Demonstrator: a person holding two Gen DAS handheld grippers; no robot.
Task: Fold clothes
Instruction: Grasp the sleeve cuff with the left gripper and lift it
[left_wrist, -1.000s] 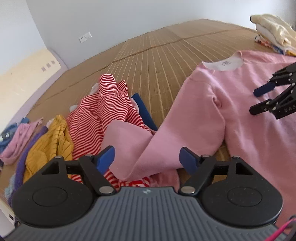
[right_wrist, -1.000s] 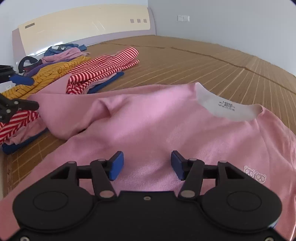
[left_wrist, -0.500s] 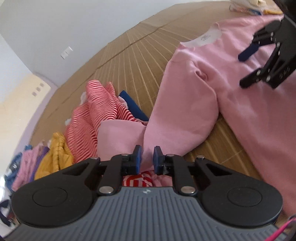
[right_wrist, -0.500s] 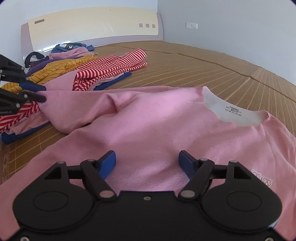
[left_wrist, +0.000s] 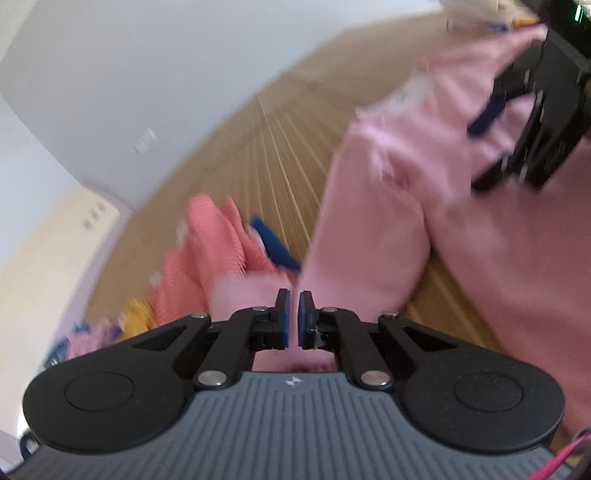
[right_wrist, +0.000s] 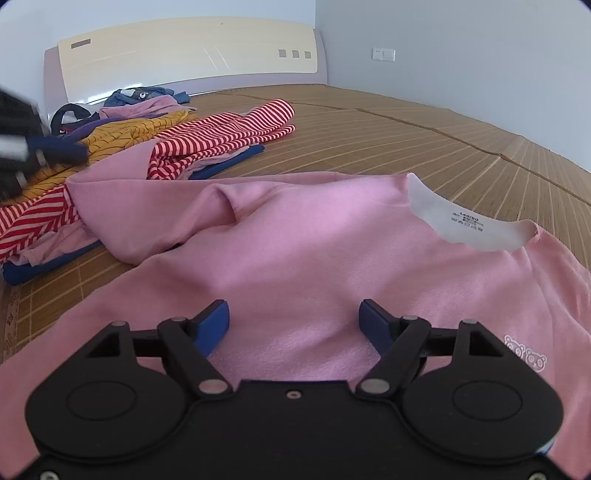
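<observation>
A woven bamboo mat (right_wrist: 388, 147) covers the bed, with a pink sweatshirt (right_wrist: 314, 251) spread flat on it. The left gripper (left_wrist: 294, 317) has its fingers pinching the sweatshirt's sleeve cuff beside the striped garment (right_wrist: 221, 136). The right gripper (right_wrist: 293, 325) hovers over the sweatshirt's body, fingers spread.

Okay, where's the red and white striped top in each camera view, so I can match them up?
Left wrist view: the red and white striped top is blurred, left of centre, beyond the closed left gripper.
Right wrist view: it lies upper left, past the pink sweatshirt's sleeve.
Shared landmark: the pink sweatshirt's white neck label.
</observation>
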